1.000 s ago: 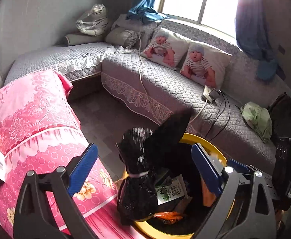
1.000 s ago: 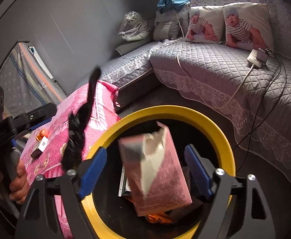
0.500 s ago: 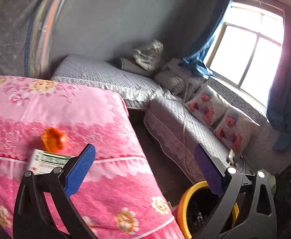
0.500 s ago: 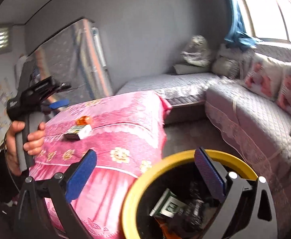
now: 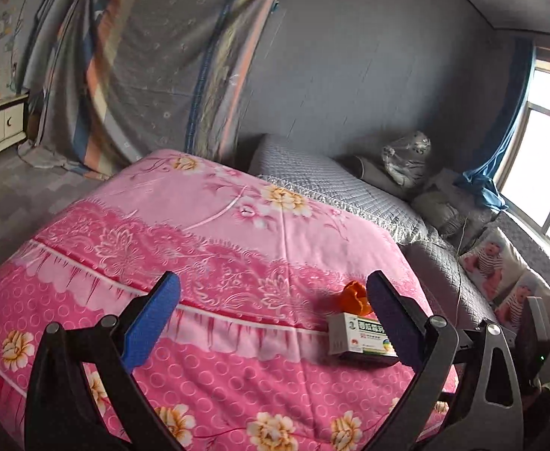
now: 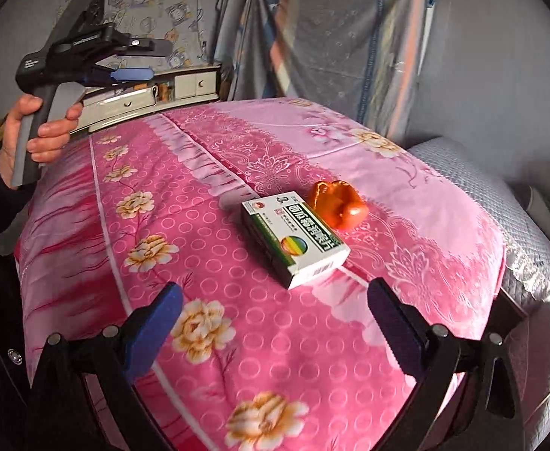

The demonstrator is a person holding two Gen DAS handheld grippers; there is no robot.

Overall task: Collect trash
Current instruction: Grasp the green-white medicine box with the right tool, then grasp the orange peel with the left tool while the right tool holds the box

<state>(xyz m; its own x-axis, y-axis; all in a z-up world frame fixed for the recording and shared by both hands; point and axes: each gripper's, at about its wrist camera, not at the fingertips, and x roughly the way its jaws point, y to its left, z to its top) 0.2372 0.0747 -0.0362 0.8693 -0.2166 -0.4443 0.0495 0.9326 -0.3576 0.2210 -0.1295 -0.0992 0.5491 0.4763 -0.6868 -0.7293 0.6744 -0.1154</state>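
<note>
Both grippers have swung from the bin to the pink cover (image 6: 207, 263), left gripper (image 5: 271, 315) and right gripper (image 6: 275, 323) wide open and empty; your box (image 6: 293, 238), mid-frame beside the wrapper (image 6: 337, 203), looks light and crushable, so pinch its long sides gently.

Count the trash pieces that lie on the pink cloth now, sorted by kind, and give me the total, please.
White and green carton box: 1
Crumpled orange wrapper: 1
Total: 2
Both lie close together on the pink flowered cloth; whether they touch cannot be told. The left claw and the right claw are both open and hold nothing.
</note>
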